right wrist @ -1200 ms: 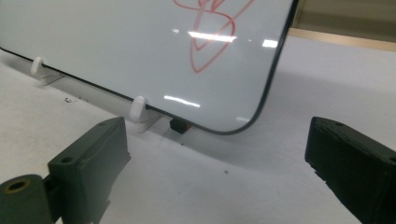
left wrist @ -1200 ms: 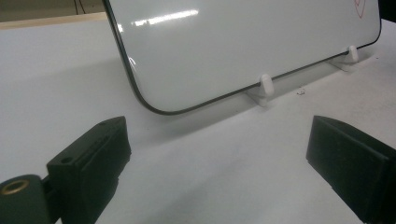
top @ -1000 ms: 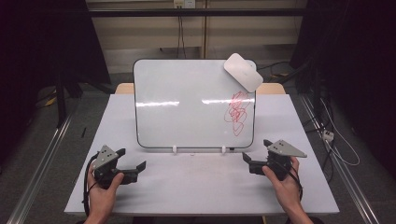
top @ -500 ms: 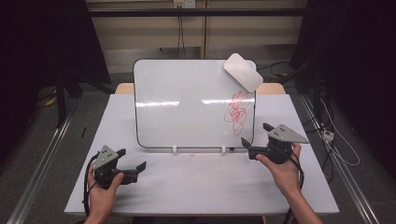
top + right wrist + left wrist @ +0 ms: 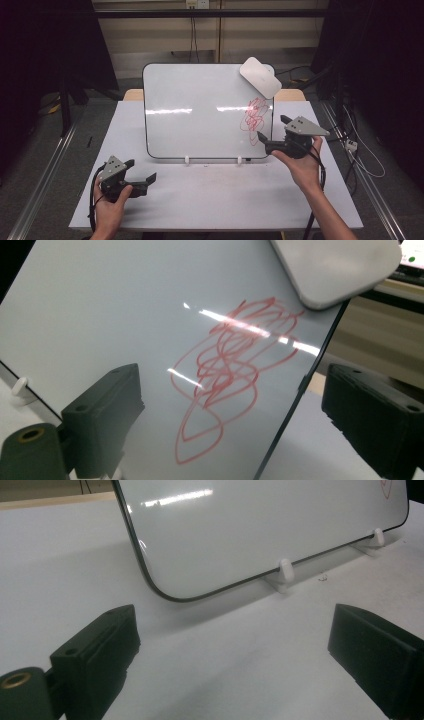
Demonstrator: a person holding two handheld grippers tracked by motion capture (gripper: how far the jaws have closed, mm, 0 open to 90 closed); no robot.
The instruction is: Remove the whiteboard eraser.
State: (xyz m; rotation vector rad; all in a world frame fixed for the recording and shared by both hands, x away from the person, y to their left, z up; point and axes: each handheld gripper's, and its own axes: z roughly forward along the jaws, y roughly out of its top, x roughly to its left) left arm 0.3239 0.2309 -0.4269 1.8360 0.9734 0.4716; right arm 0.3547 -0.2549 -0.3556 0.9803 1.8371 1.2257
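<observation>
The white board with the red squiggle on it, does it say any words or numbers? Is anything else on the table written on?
No readable text anywhere.
Red marker scribble on the glossy white rectangular whiteboard: tangled loops only, no letters or numbers.
White rounded eraser pad at the whiteboard's top corner: blank, no label to be seen.
Black two-jaw grippers, left and right: no brand or marking visible.

whiteboard (image 5: 200,115): glossy, smooth | table (image 5: 215,200): matt white | eraser (image 5: 260,77): matt plastic

One whiteboard (image 5: 200,112), one eraser (image 5: 260,77), one red scribble (image 5: 254,120), two white feet (image 5: 187,160), two grippers (image 5: 267,142).
</observation>
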